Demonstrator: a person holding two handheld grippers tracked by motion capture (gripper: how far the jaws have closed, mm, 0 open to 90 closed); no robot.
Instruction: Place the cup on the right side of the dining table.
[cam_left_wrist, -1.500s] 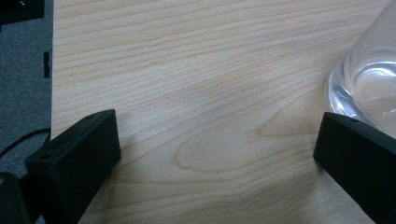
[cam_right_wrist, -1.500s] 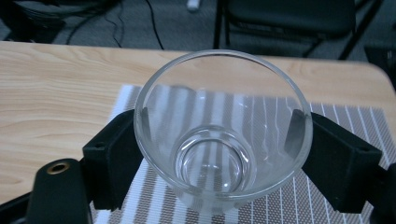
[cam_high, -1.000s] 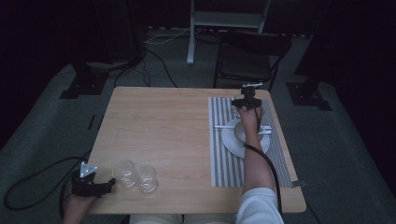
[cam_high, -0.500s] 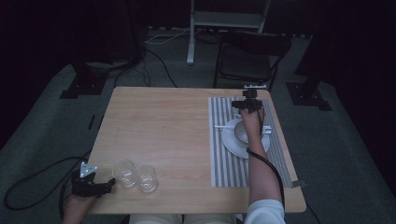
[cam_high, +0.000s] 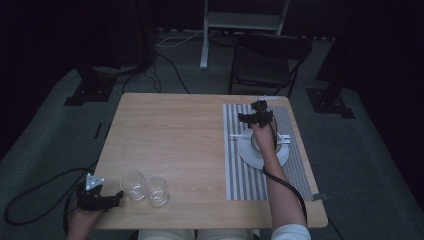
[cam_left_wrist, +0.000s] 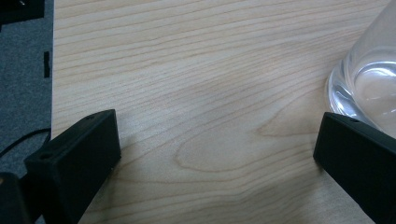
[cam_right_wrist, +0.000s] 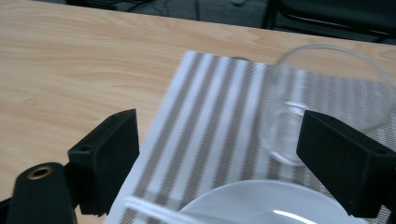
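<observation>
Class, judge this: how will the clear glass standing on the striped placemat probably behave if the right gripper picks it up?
The glass looks smooth and thin-walled, so probably slippery and fragile between the hard black jaws. It seems empty, so likely light. Standing upright on the placemat, it might tip if nudged high.

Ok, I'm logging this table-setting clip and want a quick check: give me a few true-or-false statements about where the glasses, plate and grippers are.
1. Two glasses stand together near the table's front left edge. True.
2. The left gripper is shut on a glass. False: its jaws stand wide apart over bare wood.
3. The white plate lies on the striped placemat. True.
4. The right gripper is shut. False: it is open, with a clear glass standing beyond.
</observation>
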